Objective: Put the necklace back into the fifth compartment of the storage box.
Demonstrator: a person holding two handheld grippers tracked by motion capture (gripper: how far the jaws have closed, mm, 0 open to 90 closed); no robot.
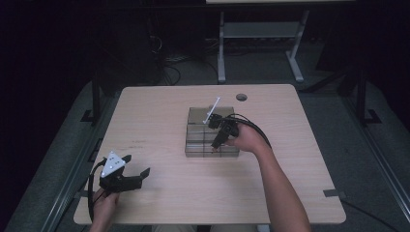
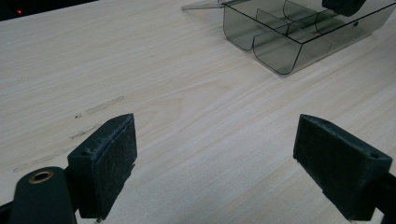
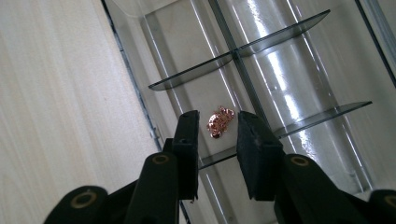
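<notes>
A clear smoky plastic organiser box with several compartments stands at the middle of the wooden table, also seen from the left gripper view. My right gripper points down into it. In the right gripper view its jaws stand a little apart over one compartment. A small copper-coloured cluster lies on that compartment's floor between the pads, and neither pad touches it. My left gripper rests open above the table's front left corner, with bare wood between its fingers.
A thin white rod slants up over the box's far end. A round cable hole sits near the table's far edge. Another table's metal legs stand on the floor beyond. Wide bare wood lies left of the box.
</notes>
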